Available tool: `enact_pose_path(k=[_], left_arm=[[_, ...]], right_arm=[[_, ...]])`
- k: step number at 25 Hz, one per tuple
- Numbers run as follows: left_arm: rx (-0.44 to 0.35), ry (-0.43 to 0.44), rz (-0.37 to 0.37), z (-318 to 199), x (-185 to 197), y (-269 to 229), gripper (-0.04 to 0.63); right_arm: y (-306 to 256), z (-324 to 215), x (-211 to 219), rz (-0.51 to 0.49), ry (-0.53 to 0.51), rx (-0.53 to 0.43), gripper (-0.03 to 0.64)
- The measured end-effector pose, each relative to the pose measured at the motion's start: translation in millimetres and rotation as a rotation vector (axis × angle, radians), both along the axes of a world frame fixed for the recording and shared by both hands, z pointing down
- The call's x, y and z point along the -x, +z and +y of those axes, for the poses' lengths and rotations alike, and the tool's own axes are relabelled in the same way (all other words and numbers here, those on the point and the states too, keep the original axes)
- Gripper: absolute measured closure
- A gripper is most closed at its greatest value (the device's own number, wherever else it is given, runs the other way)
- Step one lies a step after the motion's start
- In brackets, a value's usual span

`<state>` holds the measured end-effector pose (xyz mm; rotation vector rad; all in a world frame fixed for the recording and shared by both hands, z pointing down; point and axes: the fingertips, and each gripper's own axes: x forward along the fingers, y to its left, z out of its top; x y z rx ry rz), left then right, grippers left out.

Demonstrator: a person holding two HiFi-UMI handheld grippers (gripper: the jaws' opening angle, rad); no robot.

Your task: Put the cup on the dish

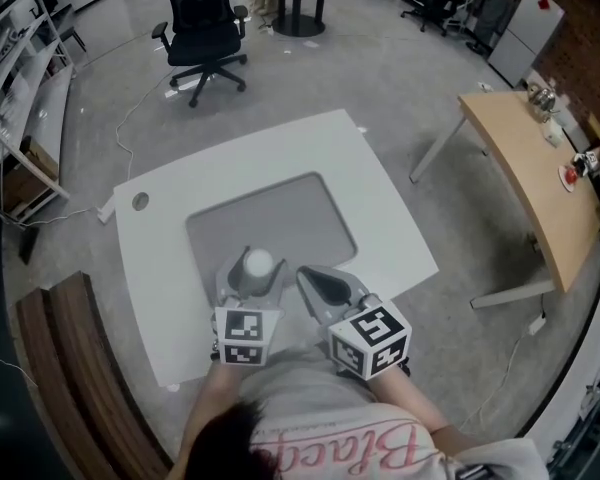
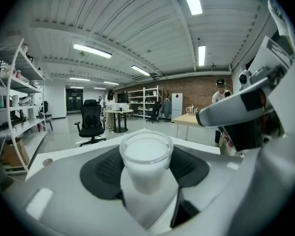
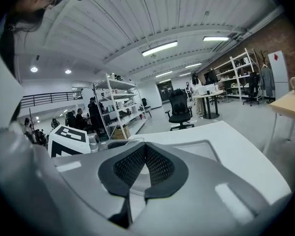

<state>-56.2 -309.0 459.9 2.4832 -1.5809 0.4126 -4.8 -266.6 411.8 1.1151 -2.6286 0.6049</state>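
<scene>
A white cup (image 1: 258,263) stands upright between the pads of my left gripper (image 1: 252,274), which is shut on it above the near edge of the grey mat (image 1: 280,208). In the left gripper view the cup (image 2: 146,154) fills the gap between the dark pads (image 2: 101,173) of the left gripper (image 2: 146,167). My right gripper (image 1: 308,276) hangs just right of the cup; in its own view the right gripper (image 3: 144,165) is shut with nothing in it. No dish shows in any view.
The mat lies on a white table (image 1: 380,198) with a cable hole (image 1: 140,201). A black office chair (image 1: 205,33) stands beyond it, a wooden desk (image 1: 530,178) to the right, shelves (image 1: 10,88) to the left, a wooden bench (image 1: 70,368) at near left.
</scene>
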Motion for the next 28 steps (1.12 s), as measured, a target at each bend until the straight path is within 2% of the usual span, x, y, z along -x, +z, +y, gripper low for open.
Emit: enact_pose_path(k=[9, 19, 24, 28], left_arm=[[0.065, -0.039, -0.005, -39.3, 0.9, 45.8, 0.328], [0.155, -0.055, -0.024, -58.7, -5.3, 89.4, 0.328], [0.159, -0.048, -0.036, -61.9, -7.3, 93.3, 0.328], [0.162, -0.023, -0.080, -62.0, -8.7, 93.5, 0.328]], right_arm=[[16.3, -38.9, -1.1, 0.025, -0.038, 0.049, 0.615], [36.4, -48.3, -14.1, 0.073, -0.036, 0.096, 0.615], [42.2, -48.9, -18.8, 0.074, -0.022, 0.117, 0.615], [41.3, -49.7, -14.6, 0.079, -0.030, 0.116, 0.615]])
